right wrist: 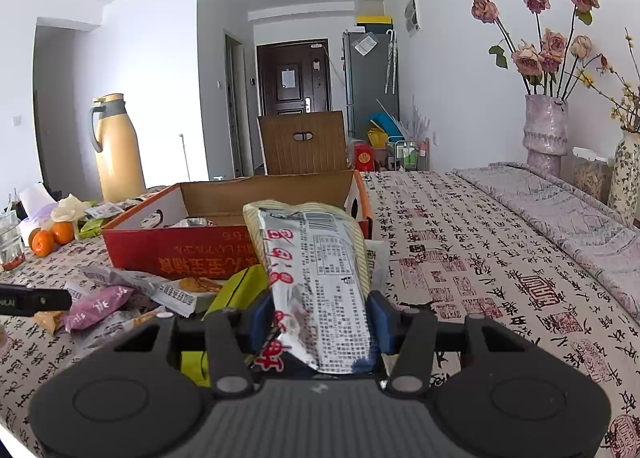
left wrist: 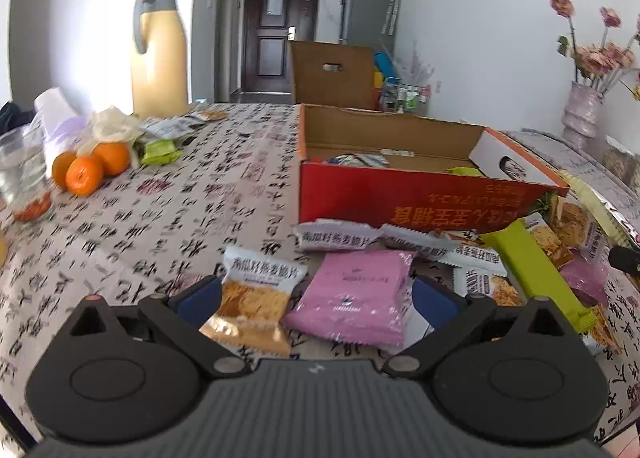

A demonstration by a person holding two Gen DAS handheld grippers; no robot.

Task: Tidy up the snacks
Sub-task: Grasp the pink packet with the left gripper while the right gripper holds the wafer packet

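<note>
Right tool (right wrist: 318, 322) pinches a long silver snack pack (right wrist: 316, 282), raised near the red box (right wrist: 192, 250). Left tool (left wrist: 316, 298) spread over a pink packet (left wrist: 356, 294) and orange packet (left wrist: 252, 302) lying on the worktop (left wrist: 160, 218).

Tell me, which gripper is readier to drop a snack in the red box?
The right gripper, probably. It is already shut on a long silver snack pack and points at the open red box. The left gripper is open above a pink packet and an orange packet, holding nothing yet.
</note>
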